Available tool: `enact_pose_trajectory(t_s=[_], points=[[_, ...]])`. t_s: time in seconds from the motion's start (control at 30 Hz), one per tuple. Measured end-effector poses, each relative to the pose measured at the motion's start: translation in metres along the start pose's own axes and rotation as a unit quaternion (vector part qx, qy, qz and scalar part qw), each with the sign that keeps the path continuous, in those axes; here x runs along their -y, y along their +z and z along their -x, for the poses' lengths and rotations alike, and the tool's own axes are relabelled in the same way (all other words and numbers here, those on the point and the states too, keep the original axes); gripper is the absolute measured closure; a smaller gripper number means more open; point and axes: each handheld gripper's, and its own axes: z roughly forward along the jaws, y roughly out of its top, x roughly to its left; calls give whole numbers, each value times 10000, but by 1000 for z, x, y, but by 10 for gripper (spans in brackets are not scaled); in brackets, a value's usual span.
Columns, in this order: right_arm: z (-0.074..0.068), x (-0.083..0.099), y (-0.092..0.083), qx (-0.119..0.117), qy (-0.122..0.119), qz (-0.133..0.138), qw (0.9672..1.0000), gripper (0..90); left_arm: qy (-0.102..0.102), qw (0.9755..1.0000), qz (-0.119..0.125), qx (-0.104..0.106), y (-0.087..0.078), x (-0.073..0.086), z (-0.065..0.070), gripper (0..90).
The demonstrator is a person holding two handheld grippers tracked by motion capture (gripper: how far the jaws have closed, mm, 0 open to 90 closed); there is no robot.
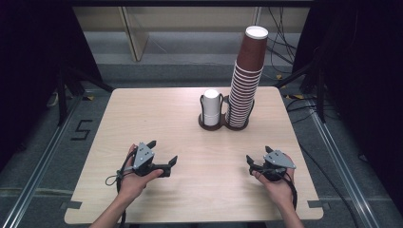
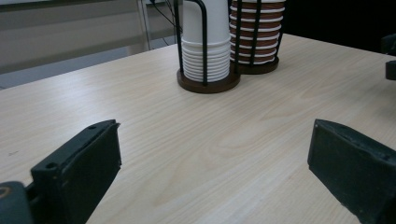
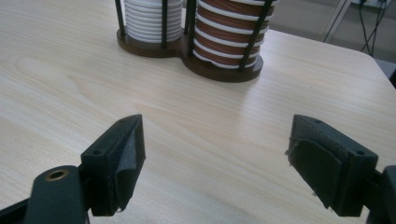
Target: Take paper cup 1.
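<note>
A dark wooden two-ring cup holder [image 1: 212,126] stands at the table's far middle. Its left ring holds a short stack of white paper cups [image 1: 211,108]; its right ring holds a tall, slightly leaning stack of brown paper cups [image 1: 247,78]. My left gripper [image 1: 163,152] rests near the front left in a hand, jaws wide open with nothing between them. My right gripper [image 1: 258,154] sits at the front right, also open and holding nothing. The left gripper view has the white cups [image 2: 205,51] and brown cups [image 2: 257,32] ahead of my left gripper [image 2: 212,154]. My right gripper [image 3: 217,149] faces the brown cups [image 3: 229,32] and white cups [image 3: 149,18].
The light wooden table [image 1: 157,114] has rounded corners. Black curtains stand at both sides, and cables [image 1: 280,42] lie on the floor beyond the far right corner. Bare tabletop lies between both grippers and the holder.
</note>
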Motion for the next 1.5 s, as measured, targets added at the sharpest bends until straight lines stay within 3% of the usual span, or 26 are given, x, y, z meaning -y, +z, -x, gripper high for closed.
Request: enact_pose_trajectory(t_s=[0.17, 0.23, 0.37, 0.43, 0.57, 0.67, 0.73, 0.8, 0.9, 0.97, 1.03, 1.1, 1.13, 1.17, 1.2, 1.23, 1.33, 1.5], points=[[-4, 0, -1, 36, 54, -23, 10000, 195, 80, 9999, 23, 61, 4, -5, 5, 10], [0, 0, 0, -68, -221, -158, 9996, 204, 95, 9999, 28, 107, 7, -7, 7, 10], [-2, 0, -1, -60, -85, -225, 9997, 210, 207, 9997, 29, 107, 11, -13, 8, 6], [-3, -3, 1, -129, -9, -110, 9999, 209, 238, 9996, 94, 141, 12, -20, 7, 7], [-15, -16, 3, -191, -141, 94, 9997, 209, 428, 9989, 157, 113, 18, -34, 6, 19], [-29, -36, 8, -299, -411, 379, 9980, 211, 542, 9982, 242, 108, 33, -52, 3, 20], [-34, -40, 12, -360, -281, 382, 9982, 213, 587, 9979, 254, 119, 37, -57, 2, 22], [-40, -51, 27, -423, -215, 459, 9978, 220, 773, 9967, 216, 152, 50, -73, 0, 34], [-45, -58, 38, -499, -323, 490, 9970, 228, 805, 9963, 254, 130, 61, -85, -2, 51], [-49, -64, 57, -599, -375, 553, 9960, 233, 779, 9966, 255, 82, 77, -101, -4, 68], [-52, -69, 72, -593, -262, 494, 9967, 236, 763, 9967, 257, 100, 85, -108, -4, 90], [-50, -73, 86, -615, -333, 517, 9962, 243, 944, 9953, 188, 143, 104, -120, -2, 92], [-50, -73, 86, -615, -333, 517, 9962, 243, 944, 9953, 188, 143, 104, -120, -2, 92], [-48, -77, 100, -724, -171, 435, 9963, 253, 1002, 9948, 146, 146, 117, -127, -2, 93], [-48, -77, 100, -724, -171, 435, 9963, 253, 1002, 9948, 146, 146, 117, -127, -2, 93], [-44, -80, 112, -786, -91, 335, 9963, 257, 1030, 9945, 107, 145, 127, -131, -2, 94], [-42, -85, 127, -695, -104, 263, 9972, 257, 1084, 9940, 40, 136, 138, -134, -3, 100], [-45, -91, 144, -785, 61, 263, 9965, 268, 934, 9956, -55, 74, 159, -135, -9, 124]])
